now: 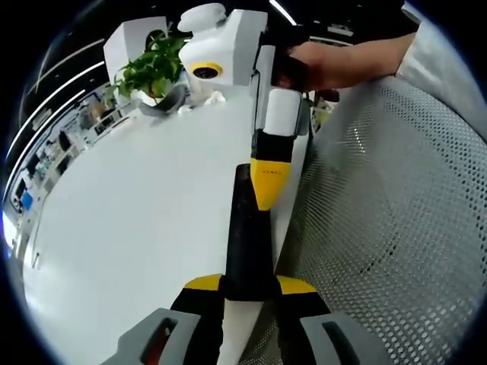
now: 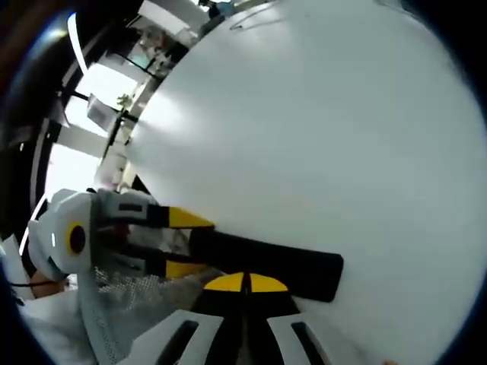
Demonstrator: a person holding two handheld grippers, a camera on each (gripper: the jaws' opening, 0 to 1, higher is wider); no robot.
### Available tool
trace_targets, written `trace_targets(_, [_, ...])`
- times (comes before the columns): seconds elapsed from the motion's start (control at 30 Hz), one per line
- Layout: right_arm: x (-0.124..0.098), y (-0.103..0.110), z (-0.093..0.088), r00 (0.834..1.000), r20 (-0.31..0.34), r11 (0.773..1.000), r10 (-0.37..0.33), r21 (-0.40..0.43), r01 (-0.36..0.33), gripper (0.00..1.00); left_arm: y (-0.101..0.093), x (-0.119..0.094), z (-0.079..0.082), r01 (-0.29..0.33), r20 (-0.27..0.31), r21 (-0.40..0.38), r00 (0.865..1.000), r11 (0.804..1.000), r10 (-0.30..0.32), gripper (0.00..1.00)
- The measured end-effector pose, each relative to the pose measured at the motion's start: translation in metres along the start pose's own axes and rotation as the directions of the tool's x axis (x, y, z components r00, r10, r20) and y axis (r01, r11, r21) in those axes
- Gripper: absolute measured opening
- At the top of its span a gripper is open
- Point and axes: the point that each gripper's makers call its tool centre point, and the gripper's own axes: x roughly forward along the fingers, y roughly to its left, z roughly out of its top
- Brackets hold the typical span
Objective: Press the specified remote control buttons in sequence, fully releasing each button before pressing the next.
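Down at the left gripper [image 1: 249,293], the two yellow-tipped jaws are closed on the near end of the black remote control [image 1: 249,243], pinching it from both sides so that its long body runs straight out ahead of them. The remote lies along the edge of the white table [image 1: 137,228], and everything else can be placed from it. At its far end the right gripper [image 1: 268,186] comes down from above, its yellow tip pressed against the top face of the remote; a person's hand [image 1: 327,65] holds that tool from behind, well beyond the remote's far end. In the right gripper view, the right gripper [image 2: 245,283] has its jaws pressed together with no gap between the yellow tips, and they sit right on the remote control [image 2: 266,266], about midway along its length. I cannot tell which button is under them. On the other side of the remote in that view, the left gripper [image 2: 186,243] clamps one end between its two yellow fingers [image 2: 190,219]. Beside the remote, off the table's edge, there is a grey perforated mesh surface [image 1: 388,213] that looks like a chair. Far past the remote, at the back of the table, a potted green plant [image 1: 152,68] stands next to a white box-like device [image 1: 129,42].
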Motion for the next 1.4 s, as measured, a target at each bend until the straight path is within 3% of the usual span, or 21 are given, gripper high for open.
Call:
trace_targets(0.17, [-0.001, 0.0, 0.0, 1.0, -0.009, 1.0, 0.012, 0.017, -0.012, 0.0, 0.0, 0.0, 0.0, 0.0, 0.0, 0.0, 1.0, 1.0, 0.0, 0.25])
trace_targets(0.27, [0.001, 0.006, 0.006, 0.998, 0.029, 0.998, 0.058, 0.035, -0.059, 0.0, 0.0, 0.0, 0.0, 0.0, 0.0, -0.002, 1.0, 1.0, 0.0, 0.25])
trace_targets(0.43, [0.002, 0.012, 0.01, 0.996, 0.046, 0.997, 0.073, 0.014, -0.074, 0.0, 0.0, 0.0, 0.0, -0.001, 0.0, -0.002, 1.0, 1.0, 0.001, 0.25])
trace_targets(0.77, [0.002, 0.012, 0.016, 0.993, 0.084, 0.996, 0.085, 0.022, -0.087, 0.0, 0.0, 0.0, 0.001, -0.001, 0.0, -0.005, 1.0, 1.0, 0.001, 0.25])
trace_targets(1.4, [0.006, 0.009, 0.015, 0.994, 0.077, 0.996, 0.083, 0.034, -0.086, 0.0, 0.001, 0.001, 0.002, -0.003, 0.002, -0.034, 1.0, 0.999, 0.003, 0.25])
